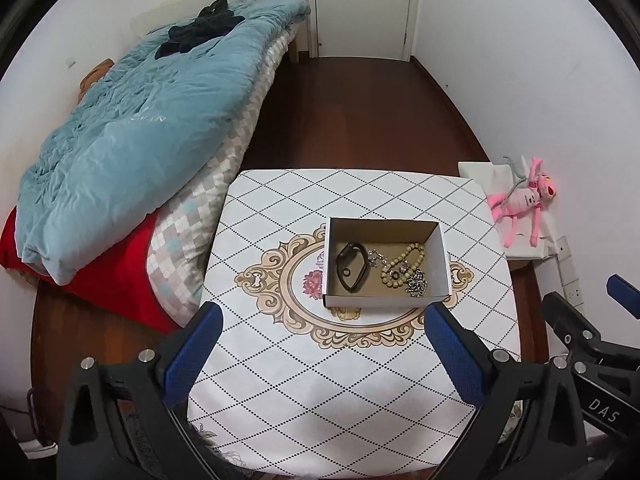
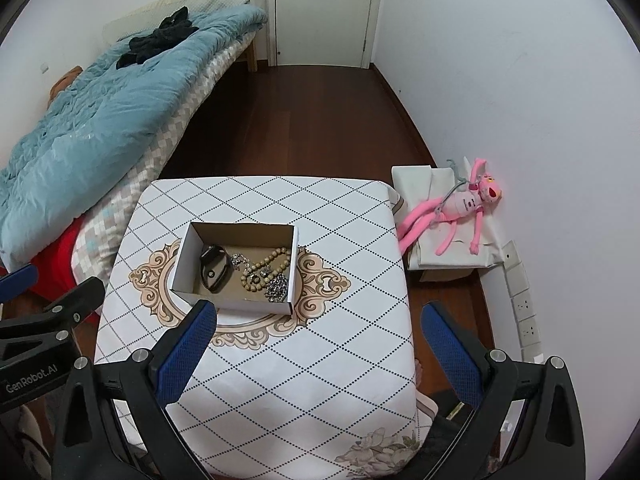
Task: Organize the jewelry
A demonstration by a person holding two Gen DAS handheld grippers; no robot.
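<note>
An open cardboard box stands on the patterned table. Inside lie a black band, a beige bead bracelet and a silver chain. My left gripper is open and empty, held above the table's near side, short of the box. My right gripper is open and empty, near the box's front right corner and above it. Each gripper shows at the edge of the other's view.
A bed with a blue quilt lies left of the table. A pink plush toy lies on a white box by the right wall. Dark wood floor and a white door lie beyond.
</note>
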